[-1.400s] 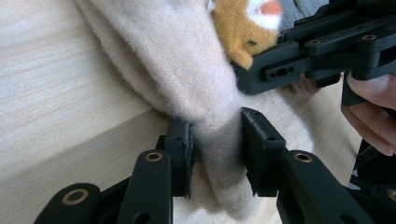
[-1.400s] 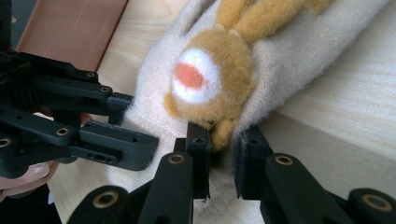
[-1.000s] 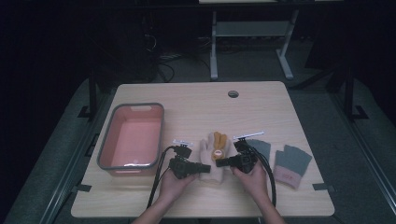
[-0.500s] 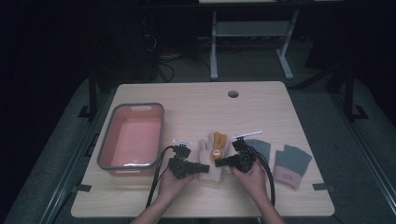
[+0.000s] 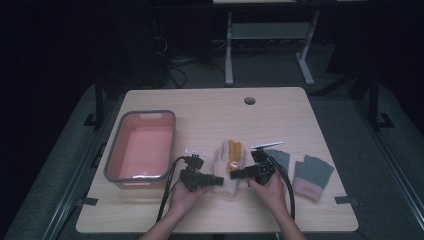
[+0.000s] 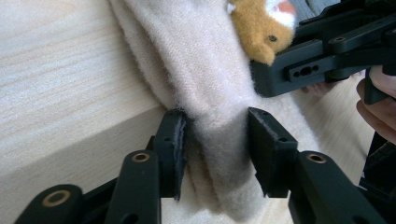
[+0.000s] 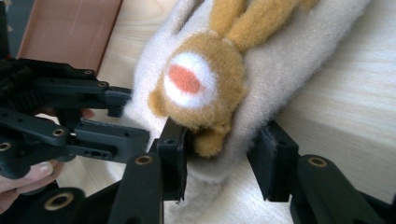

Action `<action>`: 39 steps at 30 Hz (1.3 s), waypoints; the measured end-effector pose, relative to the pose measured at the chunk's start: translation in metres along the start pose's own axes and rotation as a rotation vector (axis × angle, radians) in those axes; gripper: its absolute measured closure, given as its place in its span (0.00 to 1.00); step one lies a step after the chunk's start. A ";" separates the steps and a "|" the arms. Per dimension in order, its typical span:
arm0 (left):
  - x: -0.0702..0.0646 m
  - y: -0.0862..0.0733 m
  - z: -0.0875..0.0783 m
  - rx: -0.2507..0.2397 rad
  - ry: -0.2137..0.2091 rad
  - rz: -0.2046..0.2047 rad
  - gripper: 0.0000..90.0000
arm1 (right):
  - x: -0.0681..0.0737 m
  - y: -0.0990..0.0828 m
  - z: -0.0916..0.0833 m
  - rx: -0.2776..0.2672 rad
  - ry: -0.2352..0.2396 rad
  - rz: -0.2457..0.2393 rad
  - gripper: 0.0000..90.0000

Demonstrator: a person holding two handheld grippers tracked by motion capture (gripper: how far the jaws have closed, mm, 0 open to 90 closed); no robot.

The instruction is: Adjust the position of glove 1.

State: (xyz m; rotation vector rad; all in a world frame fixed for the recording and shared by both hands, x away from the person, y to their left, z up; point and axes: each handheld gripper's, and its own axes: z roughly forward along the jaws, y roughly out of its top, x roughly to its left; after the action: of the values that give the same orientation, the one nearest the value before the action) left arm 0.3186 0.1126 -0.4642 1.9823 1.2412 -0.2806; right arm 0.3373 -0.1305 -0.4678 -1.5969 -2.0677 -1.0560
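A cream fleece glove (image 5: 223, 165) with an orange plush animal (image 5: 233, 155) on it lies flat at the table's front middle. My left gripper (image 5: 217, 181) reaches in from the left at its near end. In the left gripper view the jaws (image 6: 215, 121) straddle a fold of the cream fabric (image 6: 219, 140) and have just been opening. My right gripper (image 5: 235, 174) comes in from the right. Its jaws (image 7: 219, 133) have just been opening too, around the glove's edge (image 7: 233, 163) below the plush face (image 7: 196, 88), with a gap at the right pad (image 7: 268, 158).
A pink bin (image 5: 112, 165) with a grey rim stands at the left. Two grey fingerless gloves (image 5: 280, 157) (image 5: 311, 176) lie to the right of my hands. A cable hole (image 5: 249, 100) sits near the table's far edge.
Both hands have stayed at the glove's near end. The glove lies where it did.
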 end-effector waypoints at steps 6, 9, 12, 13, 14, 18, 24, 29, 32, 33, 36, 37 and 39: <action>0.003 0.000 0.001 0.000 -0.027 -0.018 0.69 | -0.002 -0.001 0.007 -0.007 0.029 0.013 0.80; 0.003 0.001 0.002 0.000 -0.039 -0.020 0.74 | -0.002 -0.001 0.008 -0.010 0.036 0.009 0.85; 0.005 0.001 0.001 -0.002 -0.056 -0.028 0.75 | 0.002 -0.002 0.007 -0.017 0.022 -0.016 0.88; 0.005 0.001 0.001 -0.005 -0.062 -0.034 0.76 | 0.002 -0.002 0.006 -0.018 0.024 -0.015 0.89; 0.005 0.001 0.000 -0.007 -0.066 -0.036 0.76 | 0.003 -0.002 0.006 -0.022 0.024 -0.014 0.89; 0.005 0.002 -0.002 -0.013 -0.072 -0.035 0.76 | 0.005 -0.001 0.002 -0.020 0.030 -0.030 0.90; 0.003 0.001 -0.003 -0.020 -0.083 -0.031 0.76 | 0.008 0.001 -0.002 -0.003 0.022 -0.073 0.90; -0.001 0.005 -0.012 -0.052 -0.101 -0.024 0.77 | 0.015 0.004 -0.009 -0.019 0.028 -0.093 0.90; -0.004 0.010 -0.019 -0.063 -0.105 -0.011 0.77 | 0.021 0.008 -0.016 -0.034 0.032 -0.111 0.90; -0.005 0.012 -0.021 -0.065 -0.107 -0.006 0.77 | 0.022 0.009 -0.018 -0.034 0.033 -0.106 0.90; -0.009 0.016 -0.027 -0.081 -0.110 0.002 0.77 | 0.027 0.013 -0.023 -0.051 0.041 -0.116 0.90; -0.009 0.018 -0.030 -0.083 -0.113 0.006 0.77 | 0.028 0.014 -0.025 -0.056 0.044 -0.122 0.91; -0.011 0.021 -0.035 -0.093 -0.116 0.011 0.77 | 0.032 0.017 -0.029 -0.064 0.059 -0.115 0.91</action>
State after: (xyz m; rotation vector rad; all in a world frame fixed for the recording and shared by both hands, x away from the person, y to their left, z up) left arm 0.3233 0.1250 -0.4239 1.8666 1.1491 -0.3226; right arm 0.3375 -0.1273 -0.4216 -1.4717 -2.1282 -1.2056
